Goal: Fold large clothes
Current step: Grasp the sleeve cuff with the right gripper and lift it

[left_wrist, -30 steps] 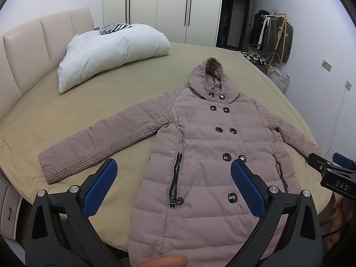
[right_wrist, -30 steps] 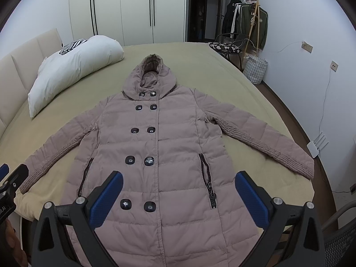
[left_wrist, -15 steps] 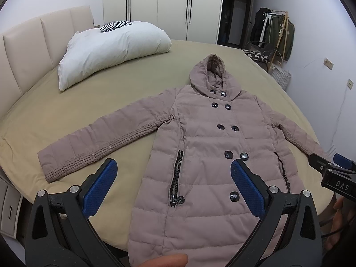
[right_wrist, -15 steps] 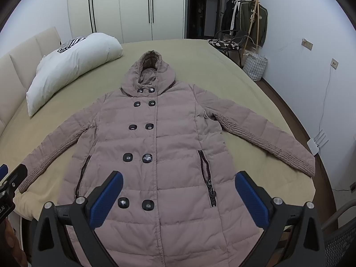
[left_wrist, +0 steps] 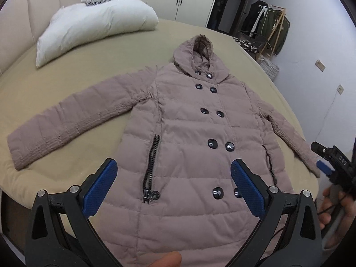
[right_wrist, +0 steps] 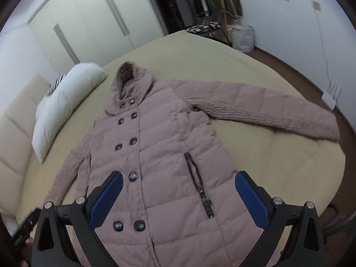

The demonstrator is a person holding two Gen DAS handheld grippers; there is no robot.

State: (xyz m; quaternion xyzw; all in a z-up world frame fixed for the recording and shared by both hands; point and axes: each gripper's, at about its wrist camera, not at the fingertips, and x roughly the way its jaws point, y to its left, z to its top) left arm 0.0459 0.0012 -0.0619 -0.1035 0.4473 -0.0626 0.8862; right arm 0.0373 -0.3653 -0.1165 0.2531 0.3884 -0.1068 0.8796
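Right view alone shows coat (right_wrist: 169, 155) sleeve's whole length

Beige bed (left_wrist: 66, 84), white pillow (left_wrist: 95, 22) (near padded headboard (left_wrist: 29, 15)), white wardrobe (right_wrist: 89, 24), brown floor (right_wrist: 289, 64).

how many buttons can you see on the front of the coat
10, in two columns of five down the coat: a pair under the hood, then four more pairs toward the hem. In the left wrist view the left gripper partly hides one.

mauve quilted coat (left_wrist: 189, 133) w/ dark buttons, olive-tan bed (left_wrist: 66, 77); white pillow (left_wrist: 95, 24), blue gripper pads (left_wrist: 100, 189)
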